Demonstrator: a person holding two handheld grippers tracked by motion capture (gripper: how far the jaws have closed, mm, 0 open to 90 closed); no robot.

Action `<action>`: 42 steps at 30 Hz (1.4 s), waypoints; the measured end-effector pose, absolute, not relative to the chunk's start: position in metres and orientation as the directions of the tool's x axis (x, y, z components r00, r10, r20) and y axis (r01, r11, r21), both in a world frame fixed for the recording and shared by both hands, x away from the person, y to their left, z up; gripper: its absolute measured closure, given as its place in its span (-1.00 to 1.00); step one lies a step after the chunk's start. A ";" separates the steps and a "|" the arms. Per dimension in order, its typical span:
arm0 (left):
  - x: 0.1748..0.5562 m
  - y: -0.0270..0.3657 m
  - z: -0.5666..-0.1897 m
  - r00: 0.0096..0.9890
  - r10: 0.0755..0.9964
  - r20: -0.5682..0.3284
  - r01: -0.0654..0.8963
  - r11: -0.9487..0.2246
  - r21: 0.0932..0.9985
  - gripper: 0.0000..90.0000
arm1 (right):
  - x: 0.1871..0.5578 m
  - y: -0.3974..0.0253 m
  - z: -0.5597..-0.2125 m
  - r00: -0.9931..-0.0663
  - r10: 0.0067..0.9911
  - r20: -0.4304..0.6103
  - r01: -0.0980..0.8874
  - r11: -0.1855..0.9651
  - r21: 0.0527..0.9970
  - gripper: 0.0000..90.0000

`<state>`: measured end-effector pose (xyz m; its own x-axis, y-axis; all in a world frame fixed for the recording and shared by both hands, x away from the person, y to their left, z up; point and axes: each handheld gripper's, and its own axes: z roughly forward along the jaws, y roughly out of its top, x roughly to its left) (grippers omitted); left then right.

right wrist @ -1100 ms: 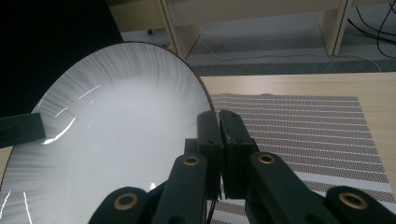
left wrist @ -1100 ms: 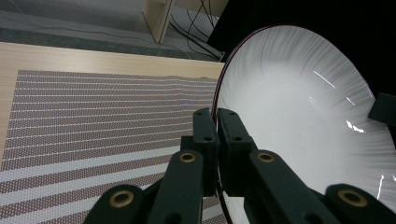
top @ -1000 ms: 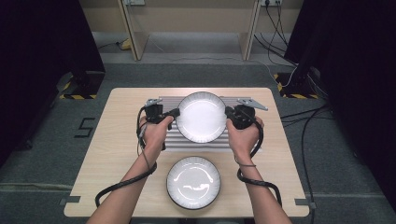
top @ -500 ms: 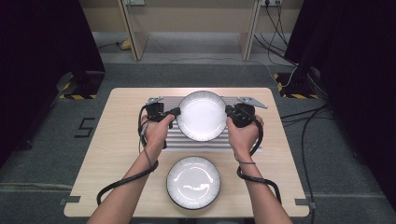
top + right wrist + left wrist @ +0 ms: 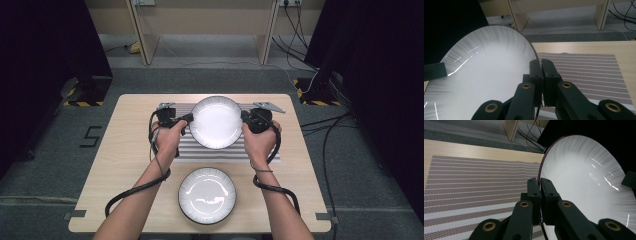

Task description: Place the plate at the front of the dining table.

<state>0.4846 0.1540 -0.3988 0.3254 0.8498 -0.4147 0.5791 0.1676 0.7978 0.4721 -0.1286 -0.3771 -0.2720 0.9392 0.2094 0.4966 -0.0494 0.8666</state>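
Nothing visibly shifts: left gripper [image 5: 186,119] and right gripper [image 5: 246,120] both clamp the upper plate's [image 5: 216,122] rim above the striped mat [image 5: 210,150]; second plate [image 5: 207,194] waits untouched

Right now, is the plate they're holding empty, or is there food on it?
Empty. The held plate shows only its bare white face, gripped at opposite rims by the left gripper and right gripper.
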 end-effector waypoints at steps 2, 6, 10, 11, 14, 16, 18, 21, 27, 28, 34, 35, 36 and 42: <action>0.486 0.154 -0.400 0.321 0.849 -0.419 0.583 0.172 0.794 0.92 | 0.473 -0.129 -0.377 -0.271 0.940 0.209 0.499 -0.049 0.865 0.96; 0.488 0.153 -0.400 0.319 0.851 -0.417 0.587 0.169 0.792 0.92 | 0.475 -0.129 -0.378 -0.268 0.941 0.208 0.502 -0.048 0.864 0.96; 0.490 0.151 -0.400 0.313 0.853 -0.418 0.587 0.173 0.791 0.92 | 0.478 -0.130 -0.380 -0.261 0.942 0.212 0.508 -0.052 0.860 0.96; 0.490 0.151 -0.400 0.313 0.853 -0.418 0.587 0.173 0.791 0.92 | 0.478 -0.130 -0.380 -0.261 0.942 0.212 0.508 -0.052 0.860 0.96; 0.492 0.151 -0.401 0.306 0.852 -0.425 0.594 0.179 0.784 0.92 | 0.480 -0.131 -0.381 -0.257 0.941 0.222 0.516 -0.061 0.854 0.96; 0.493 0.150 -0.403 0.298 0.850 -0.433 0.602 0.185 0.777 0.92 | 0.481 -0.131 -0.382 -0.255 0.941 0.223 0.520 -0.061 0.852 0.96; 0.494 0.150 -0.404 0.297 0.850 -0.436 0.603 0.187 0.775 0.92 | 0.482 -0.131 -0.383 -0.252 0.942 0.221 0.522 -0.060 0.851 0.96; 0.495 0.150 -0.404 0.298 0.849 -0.436 0.604 0.186 0.775 0.92 | 0.483 -0.131 -0.383 -0.251 0.941 0.226 0.522 -0.065 0.851 0.96; 0.499 0.150 -0.406 0.289 0.850 -0.440 0.610 0.191 0.769 0.92 | 0.487 -0.131 -0.385 -0.252 0.942 0.221 0.527 -0.058 0.848 0.96; 0.499 0.150 -0.407 0.288 0.850 -0.441 0.610 0.192 0.768 0.92 | 0.488 -0.131 -0.385 -0.251 0.942 0.221 0.528 -0.058 0.847 0.96; 0.502 0.150 -0.408 0.284 0.851 -0.442 0.612 0.194 0.767 0.92 | 0.491 -0.130 -0.387 -0.248 0.943 0.222 0.534 -0.058 0.844 0.96; 0.503 0.150 -0.408 0.282 0.851 -0.442 0.614 0.194 0.765 0.92 | 0.492 -0.130 -0.387 -0.249 0.943 0.220 0.533 -0.056 0.844 0.96; 0.503 0.150 -0.409 0.281 0.852 -0.442 0.614 0.195 0.765 0.92 | 0.492 -0.130 -0.387 -0.249 0.943 0.220 0.533 -0.056 0.844 0.96; 0.505 0.151 -0.409 0.277 0.854 -0.441 0.615 0.196 0.764 0.92 | 0.495 -0.128 -0.388 -0.249 0.944 0.216 0.535 -0.052 0.844 0.96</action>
<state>0.5051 0.1511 -0.4093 0.2768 0.8535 -0.4414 0.6145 0.1959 0.7642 0.4949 -0.1282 -0.3876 -0.2490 0.9442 0.2157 0.5345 -0.0517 0.8436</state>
